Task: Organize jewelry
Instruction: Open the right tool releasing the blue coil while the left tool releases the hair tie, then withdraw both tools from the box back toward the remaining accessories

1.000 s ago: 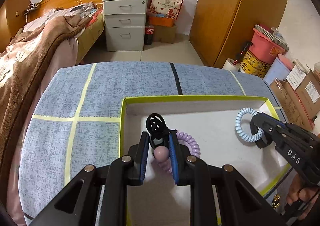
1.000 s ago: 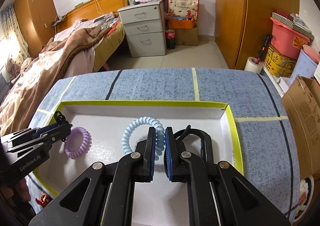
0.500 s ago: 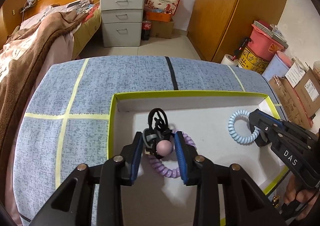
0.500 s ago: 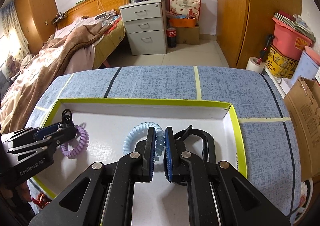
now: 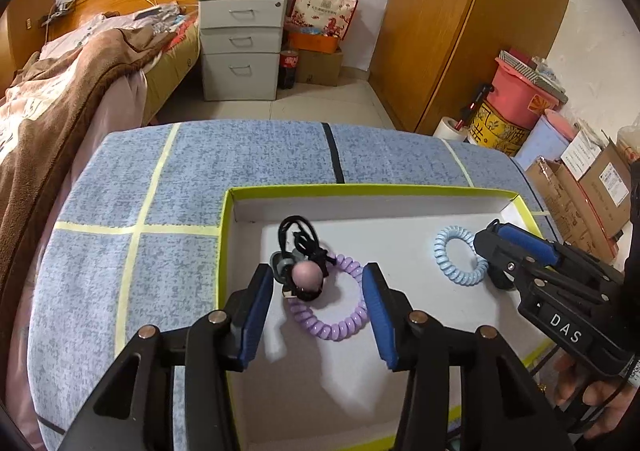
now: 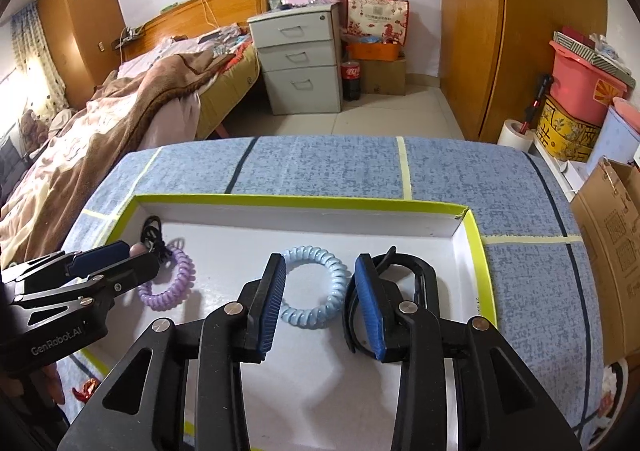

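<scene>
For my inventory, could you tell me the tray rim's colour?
Yellow-green, clearest in the right wrist view on the tray rim.

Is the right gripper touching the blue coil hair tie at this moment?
Apart. The right wrist view shows the right gripper open, with white tray floor visible between each pad and the blue coil hair tie.

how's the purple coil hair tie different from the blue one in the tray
The purple coil tie lies toward the tray's left; the blue coil tie lies toward its right. The purple one has a black hair tie with a pink bead resting on it; the blue has nothing on top. Both lie flat.
</scene>
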Demonstrator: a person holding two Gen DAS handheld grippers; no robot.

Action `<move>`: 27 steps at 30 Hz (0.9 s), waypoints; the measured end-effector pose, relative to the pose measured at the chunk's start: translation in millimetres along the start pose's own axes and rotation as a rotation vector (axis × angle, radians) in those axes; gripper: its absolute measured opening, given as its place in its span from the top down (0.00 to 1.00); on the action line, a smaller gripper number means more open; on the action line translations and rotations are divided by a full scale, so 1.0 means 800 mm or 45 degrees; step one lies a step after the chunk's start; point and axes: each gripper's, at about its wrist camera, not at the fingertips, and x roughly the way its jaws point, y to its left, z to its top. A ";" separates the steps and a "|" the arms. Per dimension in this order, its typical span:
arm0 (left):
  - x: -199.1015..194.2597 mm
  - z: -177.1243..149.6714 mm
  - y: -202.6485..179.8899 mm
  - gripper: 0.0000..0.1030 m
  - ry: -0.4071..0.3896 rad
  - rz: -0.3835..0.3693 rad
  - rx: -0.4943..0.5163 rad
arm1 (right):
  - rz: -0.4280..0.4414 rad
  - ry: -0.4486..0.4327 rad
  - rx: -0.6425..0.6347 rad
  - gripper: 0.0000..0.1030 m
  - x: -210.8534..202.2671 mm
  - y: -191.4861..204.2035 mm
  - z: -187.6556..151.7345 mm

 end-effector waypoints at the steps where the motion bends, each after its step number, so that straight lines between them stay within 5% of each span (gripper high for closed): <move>1: -0.004 -0.001 -0.001 0.51 -0.007 -0.003 0.007 | -0.005 -0.002 -0.003 0.64 -0.003 0.001 0.000; 27: -0.114 -0.087 0.007 0.47 -0.144 0.040 -0.022 | 0.013 -0.116 0.037 0.63 -0.117 -0.011 -0.078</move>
